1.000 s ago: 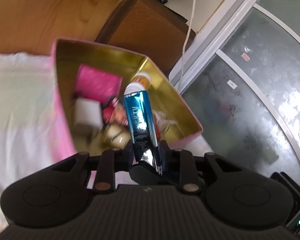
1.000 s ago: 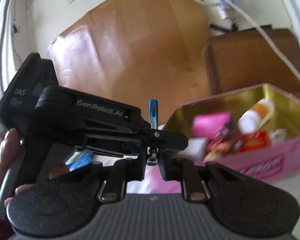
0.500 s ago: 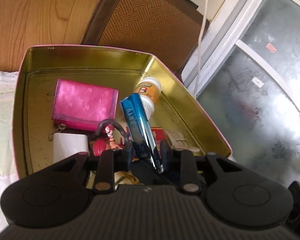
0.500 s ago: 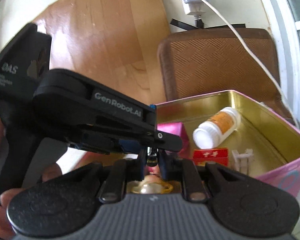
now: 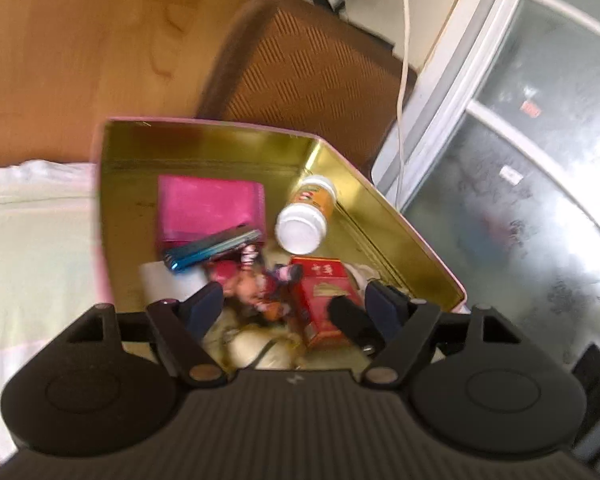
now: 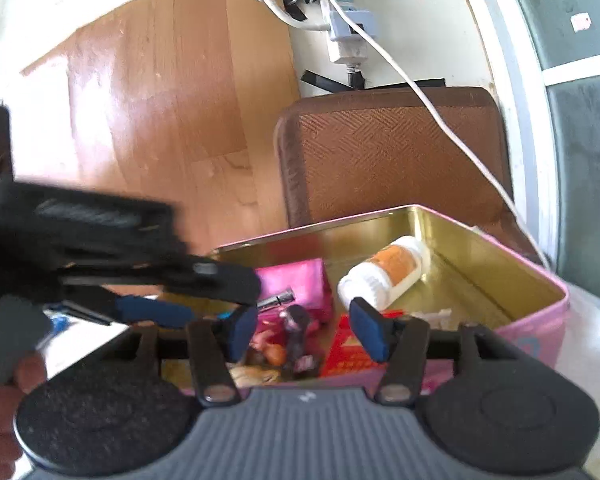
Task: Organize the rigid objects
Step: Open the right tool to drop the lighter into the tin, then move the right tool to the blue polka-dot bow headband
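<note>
A pink tin with a gold inside [image 5: 400, 232] stands on a pale cloth. In it lie a blue tube [image 5: 212, 250], a pink wallet [image 5: 208, 204], a white pill bottle [image 5: 306, 216], a red box [image 5: 320, 300] and a small doll [image 5: 256, 280]. My left gripper [image 5: 288, 304] is open and empty just above the tin's near end. My right gripper [image 6: 306, 330] is open and empty over the tin [image 6: 540, 276] from the other side, with the left gripper's body [image 6: 112, 248] beside it. The bottle [image 6: 384, 272] and wallet [image 6: 300, 280] show there too.
A brown woven chair back [image 5: 312, 68] stands behind the tin. A white cable [image 6: 440, 112] hangs from a wall power strip [image 6: 348, 28] across it. A wooden panel [image 6: 160, 92] is at the left and a frosted glass door [image 5: 520, 180] at the right.
My left gripper opened and let go of the blue tube, which now lies in the tin across the wallet. My right gripper also opened.
</note>
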Action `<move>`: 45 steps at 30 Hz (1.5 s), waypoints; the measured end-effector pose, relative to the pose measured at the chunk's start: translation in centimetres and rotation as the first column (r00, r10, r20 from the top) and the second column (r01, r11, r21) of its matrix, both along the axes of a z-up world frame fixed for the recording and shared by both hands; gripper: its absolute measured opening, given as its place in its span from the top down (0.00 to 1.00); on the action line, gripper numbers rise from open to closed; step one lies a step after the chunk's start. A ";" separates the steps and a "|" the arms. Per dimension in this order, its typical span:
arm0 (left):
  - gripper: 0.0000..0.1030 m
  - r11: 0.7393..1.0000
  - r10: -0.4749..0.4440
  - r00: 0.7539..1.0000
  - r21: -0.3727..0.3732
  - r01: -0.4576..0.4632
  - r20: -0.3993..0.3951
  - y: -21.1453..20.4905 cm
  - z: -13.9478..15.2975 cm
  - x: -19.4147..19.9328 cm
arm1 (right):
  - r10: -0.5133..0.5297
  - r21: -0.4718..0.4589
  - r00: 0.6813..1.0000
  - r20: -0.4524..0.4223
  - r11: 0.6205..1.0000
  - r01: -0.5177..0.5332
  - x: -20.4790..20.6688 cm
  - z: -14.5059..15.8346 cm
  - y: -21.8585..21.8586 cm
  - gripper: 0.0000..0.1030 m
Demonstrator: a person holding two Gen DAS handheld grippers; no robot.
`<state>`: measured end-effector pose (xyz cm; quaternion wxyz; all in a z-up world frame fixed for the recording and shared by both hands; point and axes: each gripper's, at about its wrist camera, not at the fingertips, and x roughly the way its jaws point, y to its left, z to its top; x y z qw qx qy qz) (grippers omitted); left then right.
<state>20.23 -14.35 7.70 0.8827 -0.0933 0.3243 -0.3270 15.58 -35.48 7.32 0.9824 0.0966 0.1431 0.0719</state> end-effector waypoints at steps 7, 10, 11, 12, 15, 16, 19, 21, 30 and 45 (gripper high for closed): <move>0.27 0.992 0.102 0.993 0.063 -0.106 0.059 8.2 -0.6 -4.7 | 0.074 0.012 0.997 0.027 0.997 -0.075 -4.6 0.4 2.9 0.49; 0.27 0.979 0.168 0.983 0.103 -0.174 0.069 12.0 -1.9 -6.3 | 0.141 -0.022 0.990 0.030 0.990 -0.141 -6.0 0.7 5.4 0.49; 0.27 0.969 0.203 0.977 0.130 -0.210 0.067 13.4 -2.5 -6.7 | 0.174 -0.038 0.984 0.025 0.984 -0.173 -6.3 0.8 6.6 0.49; 0.27 0.957 0.238 0.969 0.155 -0.246 0.066 14.6 -3.0 -7.0 | 0.200 -0.049 0.980 0.018 0.979 -0.199 -6.3 0.8 7.5 0.49; 0.27 0.905 0.366 0.929 0.211 -0.370 0.056 19.4 -4.6 -6.9 | 0.287 -0.089 0.958 -0.002 0.954 -0.286 -6.4 1.0 10.8 0.49; 0.27 0.875 0.421 0.905 0.236 -0.423 0.061 21.1 -5.1 -6.8 | 0.316 -0.104 0.949 -0.015 0.943 -0.316 -6.4 0.9 11.9 0.49; 0.29 0.748 0.588 0.802 0.309 -0.588 0.102 25.8 -6.1 -6.2 | 0.401 -0.142 0.914 -0.062 0.903 -0.406 -5.7 0.9 15.4 0.49; 0.33 0.690 0.661 0.740 0.290 -0.664 0.122 28.4 -6.5 -6.1 | 0.446 -0.166 0.891 -0.091 0.875 -0.455 -5.0 1.0 18.0 0.49; 0.31 0.571 0.788 0.581 0.111 -0.813 0.202 30.8 -5.8 -8.1 | 0.541 -0.176 0.817 -0.199 0.801 -0.573 0.7 1.9 29.9 0.51; 0.23 0.299 0.954 0.299 -0.024 -0.954 -0.008 38.4 -7.0 -8.5 | 0.661 -0.575 0.703 -0.263 0.478 -0.664 0.9 -2.4 47.0 0.72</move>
